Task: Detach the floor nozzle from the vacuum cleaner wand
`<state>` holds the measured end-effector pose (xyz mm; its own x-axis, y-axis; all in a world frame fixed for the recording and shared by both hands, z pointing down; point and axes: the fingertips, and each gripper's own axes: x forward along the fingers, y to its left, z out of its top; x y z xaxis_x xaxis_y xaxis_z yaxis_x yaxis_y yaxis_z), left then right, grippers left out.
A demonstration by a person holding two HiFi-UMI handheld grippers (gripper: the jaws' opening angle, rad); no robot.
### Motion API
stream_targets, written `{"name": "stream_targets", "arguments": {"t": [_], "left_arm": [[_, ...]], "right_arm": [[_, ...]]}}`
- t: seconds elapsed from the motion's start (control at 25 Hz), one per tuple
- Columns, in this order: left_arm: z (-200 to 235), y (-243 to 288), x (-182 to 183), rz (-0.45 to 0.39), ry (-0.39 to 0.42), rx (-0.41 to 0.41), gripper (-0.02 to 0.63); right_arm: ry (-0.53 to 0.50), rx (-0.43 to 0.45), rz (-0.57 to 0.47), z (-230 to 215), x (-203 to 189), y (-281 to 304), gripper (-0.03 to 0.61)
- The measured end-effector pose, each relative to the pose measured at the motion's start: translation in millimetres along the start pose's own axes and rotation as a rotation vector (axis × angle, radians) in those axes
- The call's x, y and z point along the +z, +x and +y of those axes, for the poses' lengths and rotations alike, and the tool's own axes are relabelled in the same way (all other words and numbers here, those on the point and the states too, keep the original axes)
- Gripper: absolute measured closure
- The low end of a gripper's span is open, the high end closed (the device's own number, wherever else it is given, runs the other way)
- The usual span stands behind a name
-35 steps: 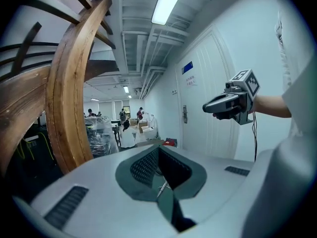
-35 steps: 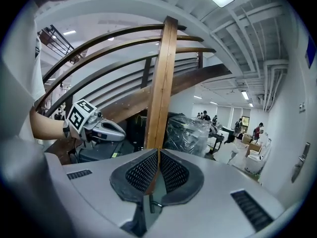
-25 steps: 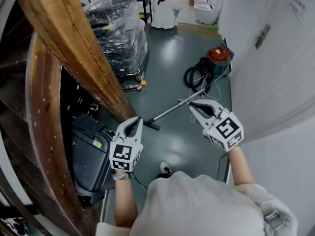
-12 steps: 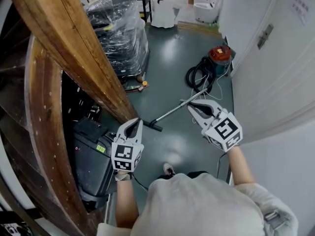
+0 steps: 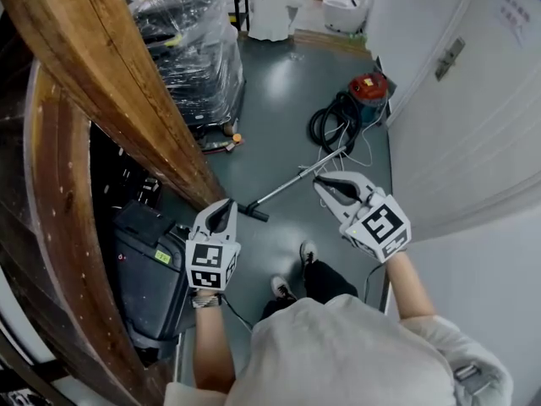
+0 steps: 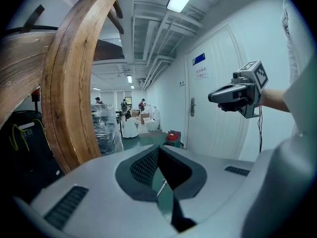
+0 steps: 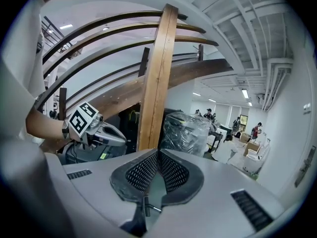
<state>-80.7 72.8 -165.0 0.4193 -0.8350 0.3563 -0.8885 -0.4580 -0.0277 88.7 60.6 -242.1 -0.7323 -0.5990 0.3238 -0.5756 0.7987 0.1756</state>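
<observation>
Floor nozzle (image 5: 254, 213), a small dark head, sits on the lower end of the silver wand (image 5: 293, 183). That wand lies flat on the grey floor (image 5: 279, 91) and runs up and right toward the coiled black hose (image 5: 325, 125) and the red vacuum cleaner (image 5: 370, 86) by the white wall; nozzle and wand are not yet parted. In the head view the left gripper (image 5: 225, 207) shows just left of the nozzle and the right gripper (image 5: 319, 179) beside the wand's upper half, both held above the floor and touching nothing. Both sets of fingers are pressed together and empty: the left gripper view shows its pads (image 6: 144, 166) meeting with only floor beyond, and the right gripper view shows its pads (image 7: 171, 171) closed likewise. A wooden beam (image 5: 127, 100) slants across the left.

Over the last second the person has stepped forward, so that a second shoe (image 5: 308, 251) now shows below the grippers, and both grippers have sunk a little toward the wand. I read this as the approach: the fingers must open before either can clamp on, probably left on the nozzle and right on the wand
</observation>
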Motion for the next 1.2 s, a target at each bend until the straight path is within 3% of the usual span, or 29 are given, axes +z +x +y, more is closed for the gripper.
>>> {"name": "stream_targets", "arguments": {"t": [0.4,0.72,0.96,1.2], "left_arm": [[23,30,-12,0.017,-0.028,0.029,0.616],[50,94,-15,0.034,-0.044,0.054,0.615],[72,152,-33,0.082,-0.048,0.077,0.615],[94,194,-60,0.085,-0.06,0.123,0.615]], "right_arm": [[-0.017,0.061,0.025,-31,-10,44,0.546],[-0.028,0.129,0.028,-85,-17,102,0.546],[-0.006,0.209,0.049,-119,-50,157,0.546],[0.016,0.247,0.044,-125,-89,205,0.546]]}}
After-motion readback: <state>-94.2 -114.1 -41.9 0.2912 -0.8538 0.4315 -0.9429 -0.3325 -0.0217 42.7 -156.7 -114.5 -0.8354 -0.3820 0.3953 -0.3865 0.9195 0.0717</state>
